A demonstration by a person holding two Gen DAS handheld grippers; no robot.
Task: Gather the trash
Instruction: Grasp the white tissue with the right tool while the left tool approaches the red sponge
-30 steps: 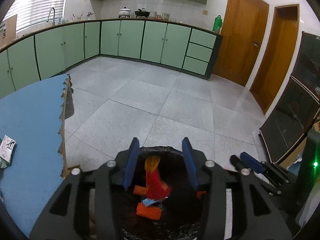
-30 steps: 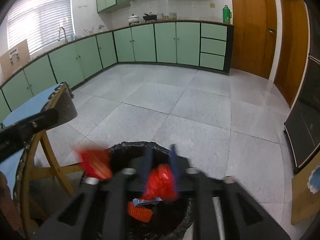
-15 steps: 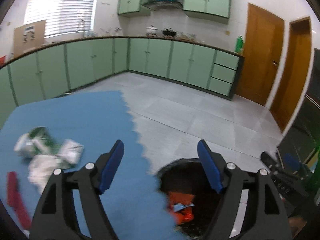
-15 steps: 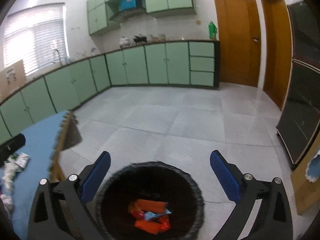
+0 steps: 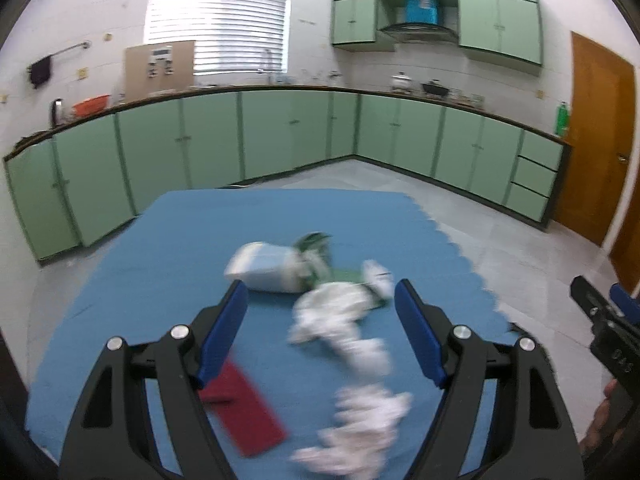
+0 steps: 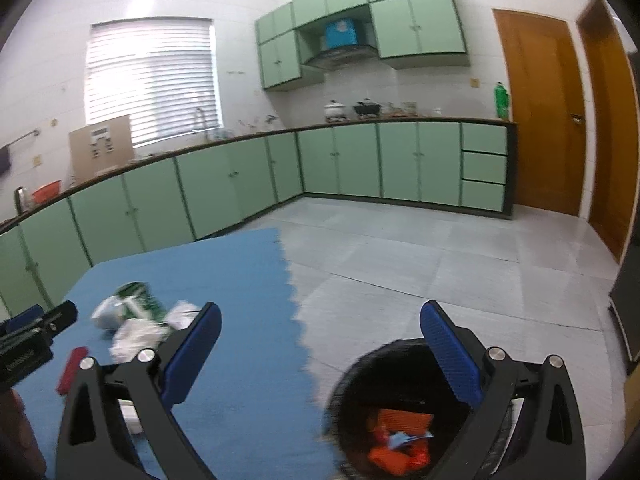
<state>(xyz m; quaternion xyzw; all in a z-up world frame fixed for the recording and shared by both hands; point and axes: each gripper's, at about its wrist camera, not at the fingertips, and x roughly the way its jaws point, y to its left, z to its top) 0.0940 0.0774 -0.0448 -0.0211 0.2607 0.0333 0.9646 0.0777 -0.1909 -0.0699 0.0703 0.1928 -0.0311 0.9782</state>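
The blue-padded fingers (image 5: 224, 334) of the left gripper (image 5: 320, 332) stood spread and empty, having just opened, as had those of the right gripper (image 6: 320, 354), also holding nothing. Judging by that, both had let go of their loads and were free for more.

The remaining trash lay on the blue foam-covered table (image 5: 168, 248): crumpled white tissue (image 5: 340, 316) dead ahead between the left fingers, a white and green crushed carton (image 5: 276, 266) just beyond it toward twelve o'clock, and a flat dark red wrapper (image 5: 244, 408) at about seven o'clock, partly behind the left finger. More blurred tissue sat nearer the camera.

In the right wrist view, the round black-lined trash bin (image 6: 360, 368) stood on the floor just off the table's scalloped edge, at about five o'clock, with orange and red wrappers (image 6: 400, 436) already inside; that placement likely kept each drop short.
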